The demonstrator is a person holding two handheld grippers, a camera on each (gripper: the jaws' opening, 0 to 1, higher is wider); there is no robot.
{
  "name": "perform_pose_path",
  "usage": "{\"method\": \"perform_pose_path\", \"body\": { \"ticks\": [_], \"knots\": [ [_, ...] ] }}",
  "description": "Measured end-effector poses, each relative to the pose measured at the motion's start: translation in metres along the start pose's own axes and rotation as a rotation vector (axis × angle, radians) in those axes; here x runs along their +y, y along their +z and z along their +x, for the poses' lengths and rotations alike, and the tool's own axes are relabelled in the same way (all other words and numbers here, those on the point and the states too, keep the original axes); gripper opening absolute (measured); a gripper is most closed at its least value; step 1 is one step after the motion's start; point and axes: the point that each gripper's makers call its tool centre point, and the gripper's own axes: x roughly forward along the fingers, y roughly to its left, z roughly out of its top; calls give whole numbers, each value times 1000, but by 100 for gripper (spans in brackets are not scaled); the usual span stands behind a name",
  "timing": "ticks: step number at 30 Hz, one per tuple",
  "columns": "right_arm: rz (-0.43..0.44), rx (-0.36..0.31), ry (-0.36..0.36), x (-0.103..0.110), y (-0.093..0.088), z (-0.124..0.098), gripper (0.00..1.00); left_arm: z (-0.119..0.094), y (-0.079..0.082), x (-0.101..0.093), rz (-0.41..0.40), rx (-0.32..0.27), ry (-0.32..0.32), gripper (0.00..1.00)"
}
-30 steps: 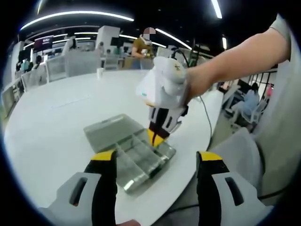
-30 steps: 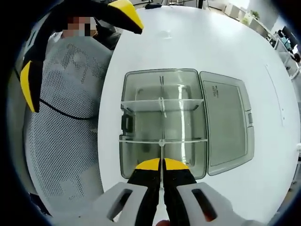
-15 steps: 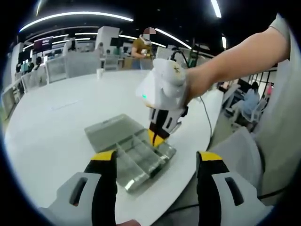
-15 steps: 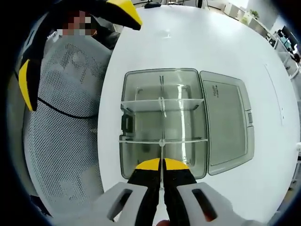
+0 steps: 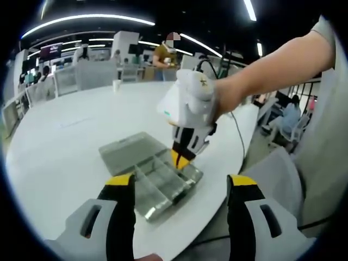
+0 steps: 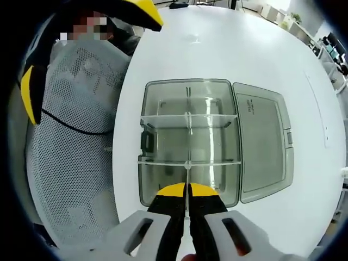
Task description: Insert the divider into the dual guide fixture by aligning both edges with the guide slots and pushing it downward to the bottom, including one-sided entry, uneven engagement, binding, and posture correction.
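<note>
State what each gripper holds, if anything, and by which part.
The right gripper pinches the clear divider by its top edge. The left gripper is open and holds nothing.

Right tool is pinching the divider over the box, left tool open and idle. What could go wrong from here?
1. The right tool grips the divider at one end, so pushing down may seat that end first and bind it.
2. The left tool hangs open off the box, so nothing steadies the box; it sits near the table edge and might slide.
3. The open lid lies flat beside it and could get bumped.
</note>
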Motion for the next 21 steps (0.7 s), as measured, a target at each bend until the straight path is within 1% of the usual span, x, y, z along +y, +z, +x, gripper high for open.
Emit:
{"method": "perform_pose_path", "body": {
  "ticks": [3,7,11,13,21],
  "knots": [
    [-5,1,-6,0,0,0,0,-1,-1,0,1,1,1,67],
    [13,-6,-13,-1,0,0,0,-2,0,-1,2,0,1,67],
    [0,-15,-28,-1,0,0,0,-3,-1,-1,4,-2,1,67],
    [21,-27,-32,-1,-1,0,0,-4,-1,-1,3,-1,2,67],
    [57,-79,-54,0,0,-5,7,-6,-3,-2,10,4,0,67]
  ]
}}
